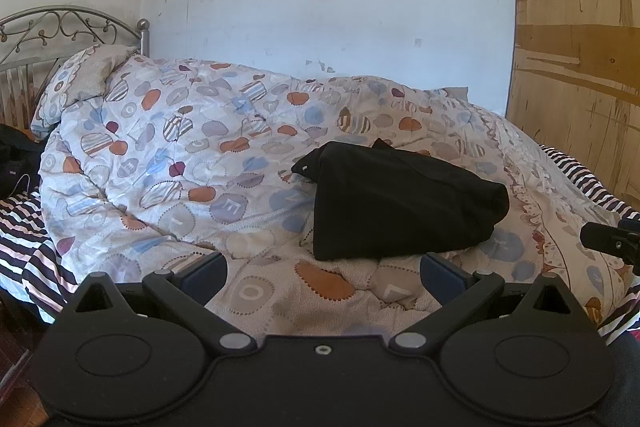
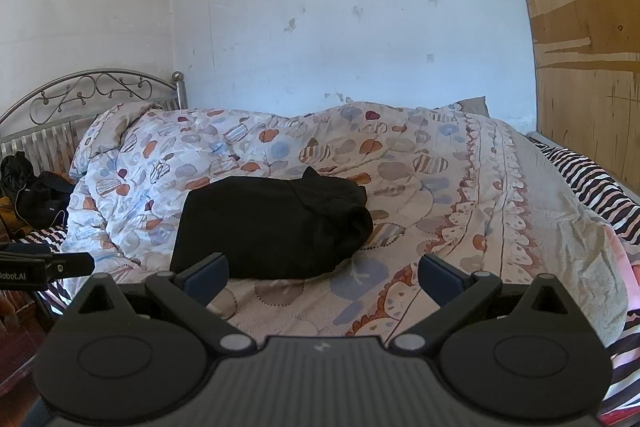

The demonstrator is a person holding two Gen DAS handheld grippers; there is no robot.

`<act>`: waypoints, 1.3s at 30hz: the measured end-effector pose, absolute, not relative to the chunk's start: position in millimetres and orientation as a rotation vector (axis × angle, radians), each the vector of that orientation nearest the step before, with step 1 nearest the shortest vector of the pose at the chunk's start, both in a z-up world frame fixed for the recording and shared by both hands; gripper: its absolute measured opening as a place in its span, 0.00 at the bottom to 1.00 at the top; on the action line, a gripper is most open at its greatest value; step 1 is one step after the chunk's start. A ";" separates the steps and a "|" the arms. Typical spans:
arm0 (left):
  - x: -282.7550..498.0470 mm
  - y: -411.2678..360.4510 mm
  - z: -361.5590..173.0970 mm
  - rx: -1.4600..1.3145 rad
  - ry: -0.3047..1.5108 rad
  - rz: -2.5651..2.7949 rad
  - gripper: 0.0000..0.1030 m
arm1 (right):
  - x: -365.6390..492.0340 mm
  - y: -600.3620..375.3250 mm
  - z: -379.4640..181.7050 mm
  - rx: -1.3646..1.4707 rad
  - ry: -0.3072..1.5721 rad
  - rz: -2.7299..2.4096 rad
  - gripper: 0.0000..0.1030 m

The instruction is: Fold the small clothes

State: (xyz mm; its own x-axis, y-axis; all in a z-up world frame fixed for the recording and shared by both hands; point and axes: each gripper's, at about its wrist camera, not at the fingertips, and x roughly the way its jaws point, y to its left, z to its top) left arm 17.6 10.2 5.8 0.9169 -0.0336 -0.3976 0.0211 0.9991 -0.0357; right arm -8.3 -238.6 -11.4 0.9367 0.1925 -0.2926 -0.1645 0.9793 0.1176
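We are holding both the left gripper [image 1: 323, 271] and right gripper [image 2: 323, 271] with jaws spread wide, empty; the black garment [image 1: 400, 203] is lying folded just ahead, seemingly needing another fold.

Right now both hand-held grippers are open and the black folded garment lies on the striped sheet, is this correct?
Not quite. The black folded garment lies on the patterned quilt, not the striped sheet; the right wrist view shows this. The left hand-held gripper and the right hand-held gripper are both open.
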 end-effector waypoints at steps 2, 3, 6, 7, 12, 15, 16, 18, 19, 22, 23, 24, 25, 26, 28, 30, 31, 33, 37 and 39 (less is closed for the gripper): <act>16.7 10.9 4.0 -0.031 0.411 -0.029 0.99 | -8.4 -237.7 -12.1 0.093 0.308 0.183 1.00; 16.3 11.3 3.7 -0.031 0.411 -0.029 0.99 | -8.1 -238.4 -11.2 0.093 0.308 0.183 1.00; 16.8 11.2 4.2 -0.031 0.411 -0.028 0.99 | -8.1 -238.4 -11.0 0.093 0.308 0.183 1.00; 16.8 11.5 4.0 -0.031 0.411 -0.028 0.99 | -8.0 -238.0 -11.3 0.093 0.309 0.183 1.00; 18.4 11.0 5.2 -0.031 0.414 -0.028 0.99 | -7.8 -238.1 -10.7 0.093 0.310 0.182 1.00; 15.7 12.2 1.4 -0.031 0.416 -0.028 0.99 | -8.8 -236.4 -12.5 0.095 0.312 0.182 1.00; 15.5 12.4 1.3 -0.031 0.417 -0.028 0.99 | -8.2 -237.3 -11.6 0.094 0.312 0.182 1.00; 15.1 11.5 0.5 -0.030 0.418 -0.028 0.99 | -8.4 -236.5 -12.4 0.096 0.313 0.181 1.00; 15.1 11.9 0.0 -0.030 0.418 -0.028 0.99 | -8.3 -236.6 -12.4 0.096 0.313 0.182 1.00; 14.5 12.4 -4.1 -0.029 0.423 -0.028 0.99 | -8.9 -235.7 -13.7 0.096 0.316 0.182 1.00; 14.8 11.9 -5.2 -0.028 0.426 -0.029 0.99 | -10.2 -234.6 -15.0 0.097 0.317 0.183 1.00; 13.5 12.3 -7.0 -0.028 0.429 -0.029 0.99 | -10.8 -233.5 -16.2 0.097 0.318 0.183 1.00; 13.6 12.1 -8.1 -0.027 0.433 -0.029 0.99 | -12.2 -231.6 -17.3 0.096 0.320 0.184 1.00; 16.4 11.6 -7.4 -0.026 0.437 -0.029 0.99 | -11.1 -233.1 -18.7 0.097 0.321 0.185 1.00; 16.3 12.3 -9.3 -0.026 0.444 -0.028 0.99 | -12.7 -232.1 -21.6 0.099 0.326 0.185 1.00; 22.5 12.8 -6.7 -0.025 0.452 -0.027 0.99 | -13.2 -233.1 -23.0 0.102 0.332 0.185 1.00; 20.9 13.4 -8.2 -0.025 0.456 -0.027 0.99 | -13.8 -232.4 -24.0 0.103 0.335 0.184 1.00; 26.1 12.2 -6.9 -0.024 0.477 -0.020 0.99 | -11.2 -234.0 -23.7 0.107 0.344 0.182 1.00; 33.1 10.7 -6.2 0.001 0.514 0.035 0.99 | -13.9 -232.9 -26.5 0.115 0.360 0.179 1.00; 35.1 10.5 -5.0 0.008 0.518 0.041 0.99 | -13.0 -232.9 -25.2 0.116 0.365 0.177 1.00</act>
State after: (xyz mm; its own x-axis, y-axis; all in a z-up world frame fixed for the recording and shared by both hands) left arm 35.1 10.5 -5.0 0.8681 0.0408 -0.4947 -0.0368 0.9992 0.0178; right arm -13.0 -232.9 -25.2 0.9188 0.1928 -0.3445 -0.1512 0.9779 0.1441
